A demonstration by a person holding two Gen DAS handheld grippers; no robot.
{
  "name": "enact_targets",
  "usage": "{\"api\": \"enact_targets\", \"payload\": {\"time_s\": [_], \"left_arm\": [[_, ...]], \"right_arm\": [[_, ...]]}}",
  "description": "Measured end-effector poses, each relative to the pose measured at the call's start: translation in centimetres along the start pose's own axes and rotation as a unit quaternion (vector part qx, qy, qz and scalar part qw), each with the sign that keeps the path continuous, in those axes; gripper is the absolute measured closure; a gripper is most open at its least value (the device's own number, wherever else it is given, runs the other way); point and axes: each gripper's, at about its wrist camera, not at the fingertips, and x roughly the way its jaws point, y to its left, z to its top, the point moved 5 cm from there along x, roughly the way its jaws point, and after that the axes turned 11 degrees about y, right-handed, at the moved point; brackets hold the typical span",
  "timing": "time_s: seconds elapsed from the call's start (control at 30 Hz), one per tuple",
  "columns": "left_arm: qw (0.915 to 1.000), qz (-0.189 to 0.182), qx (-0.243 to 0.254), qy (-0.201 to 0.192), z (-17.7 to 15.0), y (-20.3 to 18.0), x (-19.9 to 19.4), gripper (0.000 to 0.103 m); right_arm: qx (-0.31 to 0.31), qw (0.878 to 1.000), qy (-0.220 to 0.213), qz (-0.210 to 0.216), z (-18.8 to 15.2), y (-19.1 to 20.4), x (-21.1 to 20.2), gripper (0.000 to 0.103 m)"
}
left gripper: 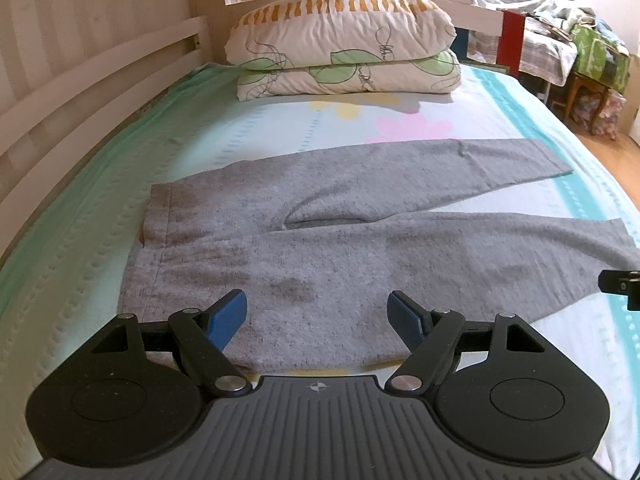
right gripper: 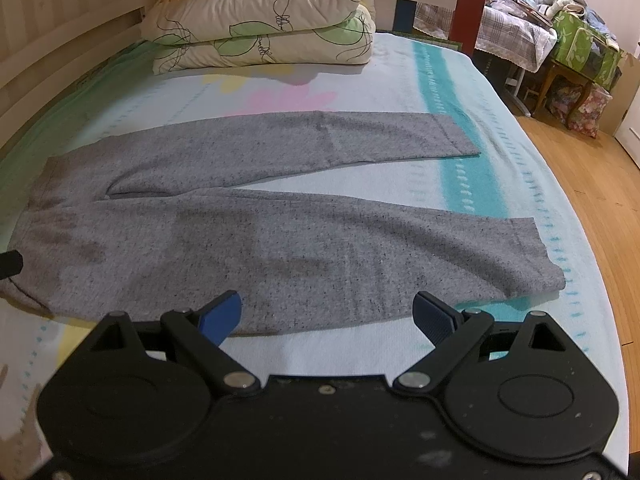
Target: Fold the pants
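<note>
Grey knitted fleece pants lie unfolded ahead of both wide-open grippers: left gripper, right gripper; every fold remains.

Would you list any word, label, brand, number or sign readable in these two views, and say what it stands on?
No readable text in either view.
Left gripper body: only a small crosshair mark, no letters.
Grey pants: no label or print shows.
Folded duvet: leaf and stripe pattern only.
Far clutter beyond the bed: too small to read.

Home bedroom, bed with folded quilt, wooden floor, cluttered chair
</note>
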Motion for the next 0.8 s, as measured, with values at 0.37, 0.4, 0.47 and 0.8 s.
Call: {"api": "enact_targets", "payload": {"time_s": [0.37,0.4,0.47,0.8], "left_arm": [[0.9998,-0.009,0.002,-0.016,0.3,-0.1,-1.0,0.026],[0.9998,-0.01,0.001,-0.018,0.3,-0.1,-1.1,0.026],[0.9996,-0.011,-0.005,-0.024,0.5,0.1,-1.3,0.026],[0.9978,-0.057,-0.012,-0.032,1.1,-0.3,-1.2,0.026]], "right_arm": [[-0.003,1.0,0.002,0.006,-0.1,0.1,-0.2,0.005],[-0.003,1.0,0.003,0.007,-0.1,0.1,-0.2,0.005],[0.0,1.0,0.007,0.012,-0.2,0.0,-0.1,0.005],[0.007,0.998,0.027,0.053,-0.6,0.2,0.6,0.005]]}}
